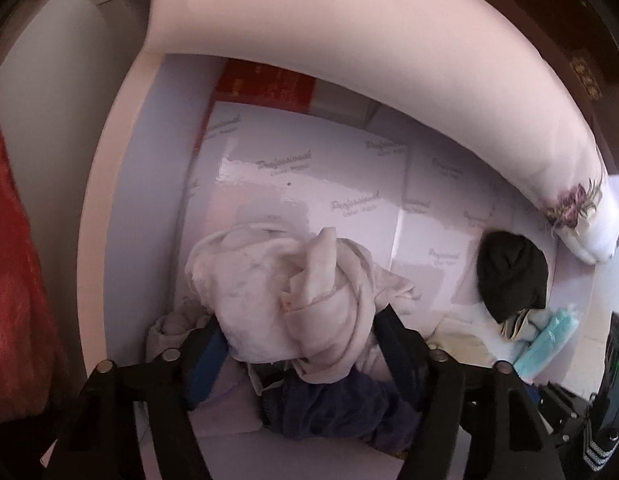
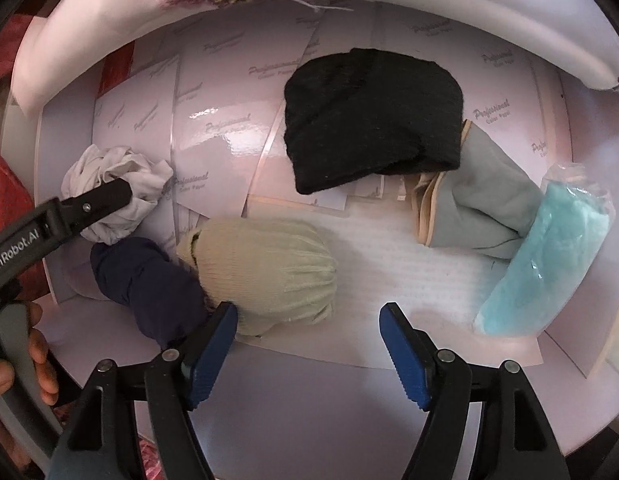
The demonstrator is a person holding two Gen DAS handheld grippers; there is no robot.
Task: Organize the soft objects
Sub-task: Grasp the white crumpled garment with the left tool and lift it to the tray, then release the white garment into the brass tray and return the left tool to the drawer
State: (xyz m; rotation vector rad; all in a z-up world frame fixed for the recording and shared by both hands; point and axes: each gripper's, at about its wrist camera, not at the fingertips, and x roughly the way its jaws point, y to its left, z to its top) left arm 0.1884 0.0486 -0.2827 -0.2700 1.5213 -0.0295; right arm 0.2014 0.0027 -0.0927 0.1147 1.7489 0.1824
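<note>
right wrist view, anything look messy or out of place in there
Yes. The white cloth at the left is crumpled into a wad rather than folded, with the left gripper around it. The glossy paper sheets lining the surface lie askew and overlapping. The black hat and cream hat look tidy.

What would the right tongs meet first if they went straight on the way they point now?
Probably the bare white paper sheet between the cream knit hat and the grey cloth; the right tongs stand open, and depth is unclear.

Both wrist views look steeply down, close; share black hat (image 1: 511,276), white cloth (image 2: 117,188).
</note>
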